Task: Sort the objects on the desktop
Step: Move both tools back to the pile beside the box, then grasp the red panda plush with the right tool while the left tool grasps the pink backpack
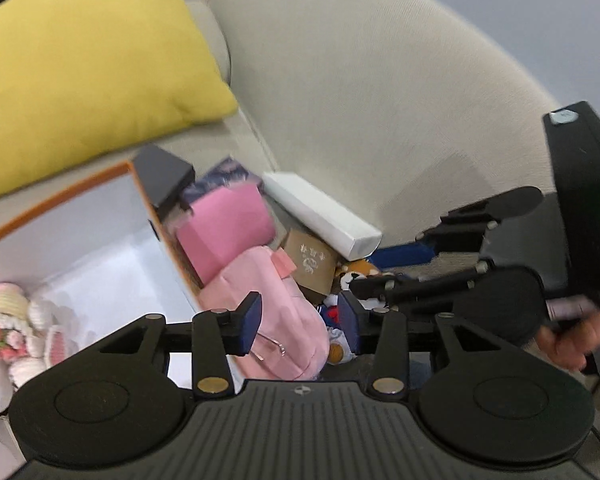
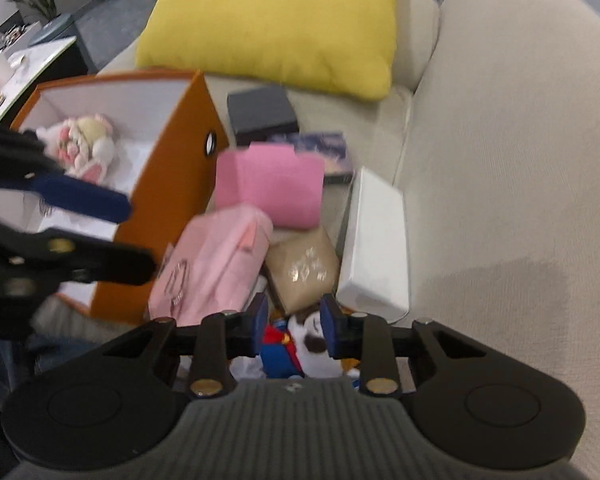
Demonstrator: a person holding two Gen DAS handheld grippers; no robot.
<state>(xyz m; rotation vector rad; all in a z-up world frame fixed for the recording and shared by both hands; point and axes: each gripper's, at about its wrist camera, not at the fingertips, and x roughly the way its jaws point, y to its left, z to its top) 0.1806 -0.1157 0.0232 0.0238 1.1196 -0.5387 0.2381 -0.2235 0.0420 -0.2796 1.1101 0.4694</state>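
While the pile of loose things still lies on the sofa seat [image 2: 480, 160], your right hand-held gripper [image 2: 294, 330] hangs right over a small plush toy in blue and red [image 2: 296, 344] at the near end of the heap. Its pads stand on either side of the toy, half spread; whether they press on it yet I cannot tell through the blur. Judging by that, the toy is your next pick.

Just beyond it lie a tan cardboard box [image 2: 302, 268] and a long white box [image 2: 374, 248] against the sofa's side cushion. A pale pink pouch [image 2: 216, 264] lies to the left of the tan box, and a brighter pink box [image 2: 270, 188] leans behind it, with a dark box [image 2: 262, 114] farther off.

Your left hand-held gripper [image 1: 300, 320] hovers above the pink pouch, fingers apart and pinching nothing.

The orange bin [image 2: 168, 184] stands at the left of the heap, close enough for a short carry. A pink and white knitted doll [image 2: 84, 140] already lies inside, so soft toys seem to belong there. A yellow cushion [image 2: 276, 20] rests at the far end of the seat.
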